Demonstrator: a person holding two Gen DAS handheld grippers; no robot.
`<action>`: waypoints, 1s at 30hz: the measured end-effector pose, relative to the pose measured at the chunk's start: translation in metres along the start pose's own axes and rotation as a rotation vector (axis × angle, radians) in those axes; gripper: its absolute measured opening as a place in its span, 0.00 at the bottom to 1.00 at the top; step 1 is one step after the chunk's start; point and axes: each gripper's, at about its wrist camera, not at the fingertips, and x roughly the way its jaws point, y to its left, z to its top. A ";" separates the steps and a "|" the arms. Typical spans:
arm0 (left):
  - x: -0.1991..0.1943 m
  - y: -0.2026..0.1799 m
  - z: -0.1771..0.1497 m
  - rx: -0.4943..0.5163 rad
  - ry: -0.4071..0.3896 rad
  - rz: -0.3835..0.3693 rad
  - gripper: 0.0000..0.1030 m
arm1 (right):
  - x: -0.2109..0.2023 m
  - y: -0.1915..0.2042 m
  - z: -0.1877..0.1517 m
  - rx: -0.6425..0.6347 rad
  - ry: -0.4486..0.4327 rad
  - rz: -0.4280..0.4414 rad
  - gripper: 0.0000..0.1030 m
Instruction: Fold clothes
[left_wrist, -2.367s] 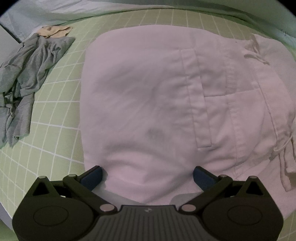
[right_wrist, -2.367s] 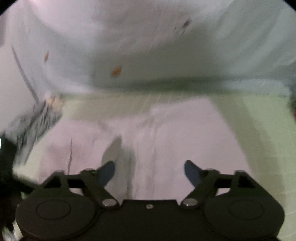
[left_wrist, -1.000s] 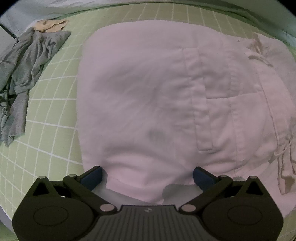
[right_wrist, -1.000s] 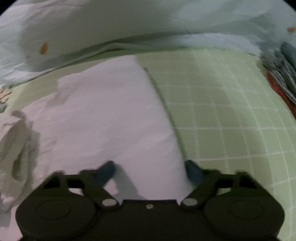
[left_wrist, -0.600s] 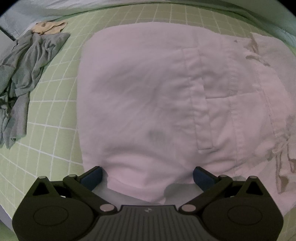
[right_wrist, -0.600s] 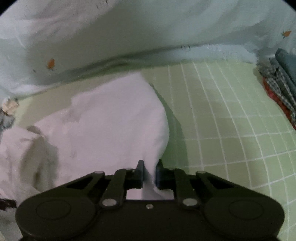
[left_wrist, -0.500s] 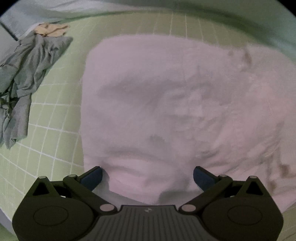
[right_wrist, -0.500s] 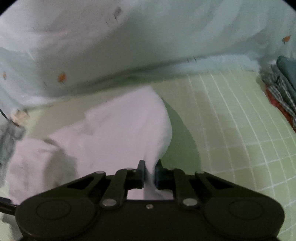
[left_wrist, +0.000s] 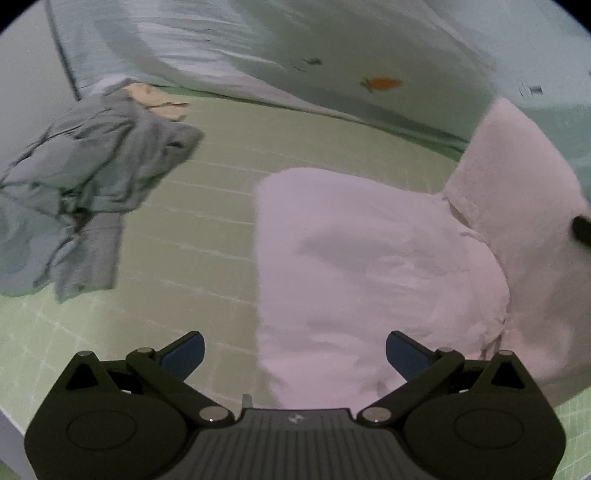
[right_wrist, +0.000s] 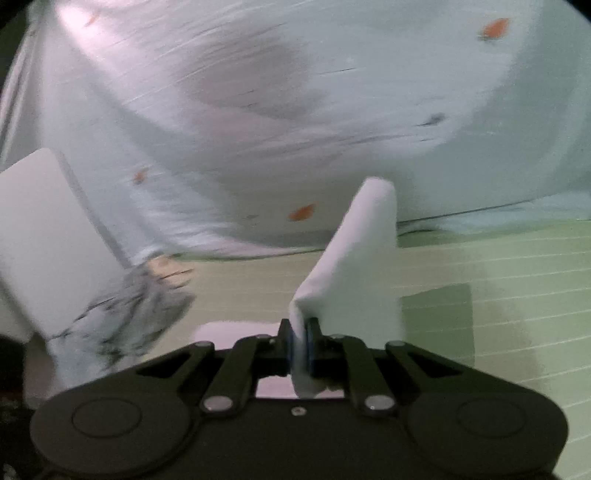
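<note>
Your right gripper (right_wrist: 300, 341) was clamped on the white garment's (left_wrist: 369, 266) edge — lifting it to fold over. Left gripper (left_wrist: 294, 350) hung wide open, empty, garment just ahead, ready to pin.

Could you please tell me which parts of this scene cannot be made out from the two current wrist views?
- Left wrist view: the pale pink garment runs off the right edge; its raised end is cut off.
- Left wrist view: the right gripper shows only as a dark sliver at that edge.
- Right wrist view: motion blur smears the crumpled grey garment.
- Right wrist view: the right gripper body hides the cloth below its jaws.
</note>
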 end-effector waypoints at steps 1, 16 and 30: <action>-0.002 0.009 -0.002 -0.009 -0.005 0.002 1.00 | 0.009 0.015 -0.008 -0.017 0.024 0.012 0.09; -0.014 0.050 -0.023 0.011 -0.011 -0.027 1.00 | 0.034 0.036 -0.064 0.064 0.128 -0.071 0.98; 0.042 -0.013 0.033 0.028 0.049 -0.233 0.87 | 0.011 -0.070 -0.071 0.190 0.198 -0.463 1.00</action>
